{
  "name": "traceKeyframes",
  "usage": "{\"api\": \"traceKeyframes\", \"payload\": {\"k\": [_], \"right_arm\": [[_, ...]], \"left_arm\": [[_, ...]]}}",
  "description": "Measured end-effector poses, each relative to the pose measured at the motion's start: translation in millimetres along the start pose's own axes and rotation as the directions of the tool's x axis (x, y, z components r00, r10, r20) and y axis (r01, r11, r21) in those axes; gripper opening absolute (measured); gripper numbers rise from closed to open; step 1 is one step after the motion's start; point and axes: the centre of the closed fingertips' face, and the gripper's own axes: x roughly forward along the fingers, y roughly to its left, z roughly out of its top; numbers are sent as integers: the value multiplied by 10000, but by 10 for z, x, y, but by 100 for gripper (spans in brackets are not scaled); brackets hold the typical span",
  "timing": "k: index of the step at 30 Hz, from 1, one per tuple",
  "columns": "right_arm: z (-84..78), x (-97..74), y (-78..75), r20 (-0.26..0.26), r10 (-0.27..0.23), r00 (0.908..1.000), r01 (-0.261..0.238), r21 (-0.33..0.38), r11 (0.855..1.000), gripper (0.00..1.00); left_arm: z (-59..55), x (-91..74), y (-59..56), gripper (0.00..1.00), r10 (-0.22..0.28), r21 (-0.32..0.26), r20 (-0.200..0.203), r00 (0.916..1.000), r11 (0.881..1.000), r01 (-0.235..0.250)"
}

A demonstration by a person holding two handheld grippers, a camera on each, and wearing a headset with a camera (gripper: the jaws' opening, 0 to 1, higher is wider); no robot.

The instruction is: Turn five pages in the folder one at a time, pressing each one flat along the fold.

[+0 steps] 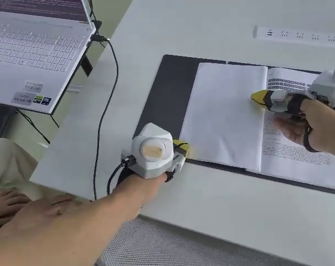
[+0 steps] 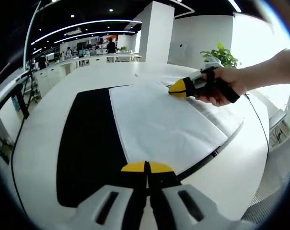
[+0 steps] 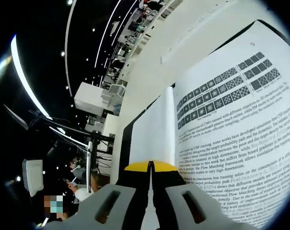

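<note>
Skidding of the right gripper (image 1: 259, 98) along the fold (image 1: 265, 119) could crease the page (image 1: 222, 116); fingers (image 3: 136, 168) are together on it and on the left gripper (image 1: 181, 148).

White, yellow-tipped left gripper (image 1: 181, 148) held low and near, jaws pressed together; matching right gripper (image 1: 259, 98) points leftward, jaws together too.

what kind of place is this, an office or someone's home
Most likely an open-plan office or lab. A laptop and a power strip sit on the white worktable, and the left gripper view shows rows of desks under long ceiling light strips.
</note>
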Motion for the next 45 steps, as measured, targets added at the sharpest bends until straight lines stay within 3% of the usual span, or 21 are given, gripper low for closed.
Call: {"api": "traceKeyframes", "payload": {"k": [5,8,15,26,33,40,43,45], "right_arm": [[270,91,-84,567,-131,9983,90,730,9973,0],[338,142,-106,730,-37,9973,-48,1162,9932,0],[605,258,-147,1261,-270,9916,101,1325,9911,0],[873,367,-181,1851,-421,9818,84,1792,9838,0],[832,336,-156,1768,-337,9837,29,1715,9852,0],[591,212,-108,1070,-214,9940,49,1521,9883,0],[455,163,-90,731,49,9973,-168,1627,9865,0],[393,123,-92,731,98,9973,-220,1680,9855,0]], "left_arm": [[-9,9,15,0,-29,-80,-32,10000,10000,29],[-13,5,12,0,-40,-67,-14,10000,10000,40],[-20,12,13,0,-116,-7,-47,9999,9999,116],[-21,14,13,0,-207,-8,-25,9998,9998,207],[-19,25,16,0,-214,10,-78,9997,9998,214],[-17,27,17,0,-237,22,-52,9997,9997,237],[-16,28,19,0,-255,-17,-31,9997,9997,255],[-16,27,18,0,-277,-45,-9,9996,9996,277]]}}
